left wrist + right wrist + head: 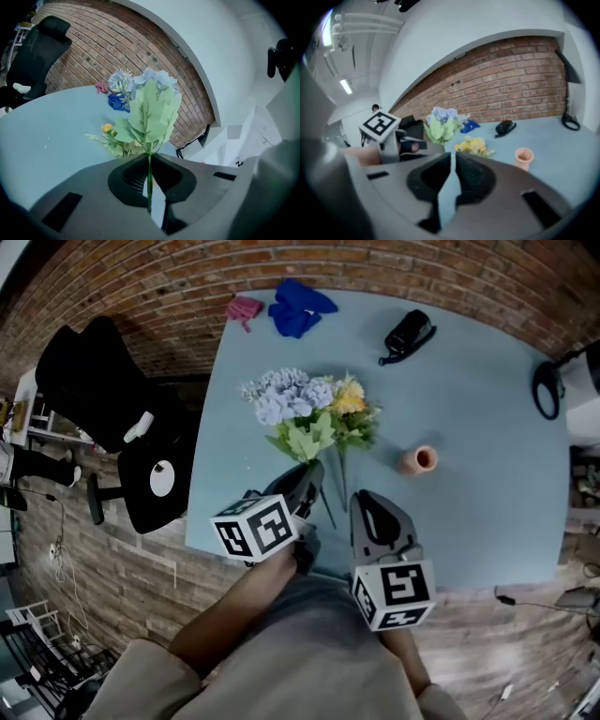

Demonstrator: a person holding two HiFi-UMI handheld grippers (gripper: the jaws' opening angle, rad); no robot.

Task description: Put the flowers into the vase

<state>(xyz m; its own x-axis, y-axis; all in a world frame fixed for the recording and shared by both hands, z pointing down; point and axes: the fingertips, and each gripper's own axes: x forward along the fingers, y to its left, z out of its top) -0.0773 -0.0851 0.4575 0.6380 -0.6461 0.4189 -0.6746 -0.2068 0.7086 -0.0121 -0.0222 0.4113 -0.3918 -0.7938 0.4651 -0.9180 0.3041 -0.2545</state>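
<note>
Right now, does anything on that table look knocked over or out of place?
Nothing looks spilled or broken. The yellow flowers lie flat on the table, not in the small vase, which stands upright apart from them. The left gripper holds the purple flowers by the stem.

The left gripper (312, 474) is clamped on a flower stem (149, 178). The right gripper (364, 501) is held beside it, closed, empty.
</note>
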